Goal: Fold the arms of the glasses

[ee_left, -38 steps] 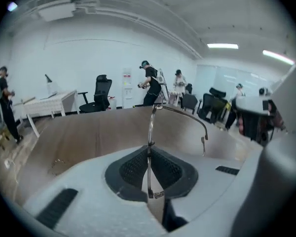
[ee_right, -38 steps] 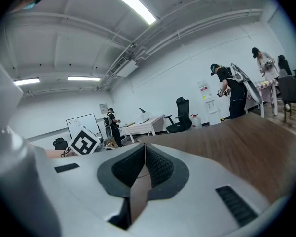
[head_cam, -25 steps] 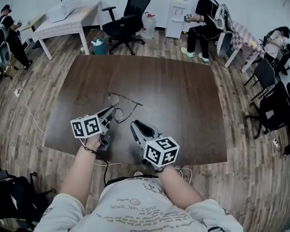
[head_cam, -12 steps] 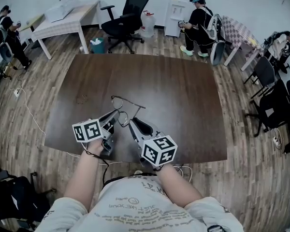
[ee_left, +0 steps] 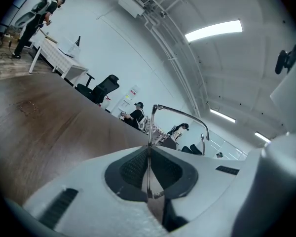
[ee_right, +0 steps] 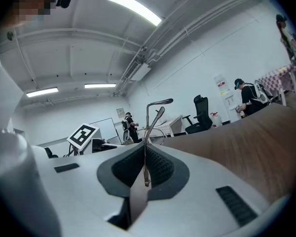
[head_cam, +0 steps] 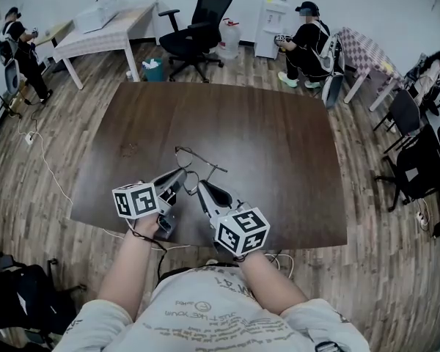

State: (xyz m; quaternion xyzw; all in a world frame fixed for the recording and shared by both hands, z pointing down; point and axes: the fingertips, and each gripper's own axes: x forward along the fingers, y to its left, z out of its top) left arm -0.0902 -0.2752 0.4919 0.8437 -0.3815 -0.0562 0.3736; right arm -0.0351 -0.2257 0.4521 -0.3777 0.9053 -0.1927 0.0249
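Glasses [head_cam: 196, 166] over the near side of the bench [head_cam: 279, 138], thin frame pinched in the shut left hand-held gripper [head_cam: 180, 176], right hand-held gripper [head_cam: 203, 187] just closing on an arm: hold left still, swing right slowly inward, no squeezing harder.

A dark wooden table [head_cam: 279, 145] stood on a plank floor [head_cam: 66, 123], with a black office chair [head_cam: 202, 20], a teal bin [head_cam: 153, 70] and a white table [head_cam: 103, 31] beyond its far edge, while a person in a cap [head_cam: 308, 42] sat beside a water dispenser [head_cam: 270, 17].
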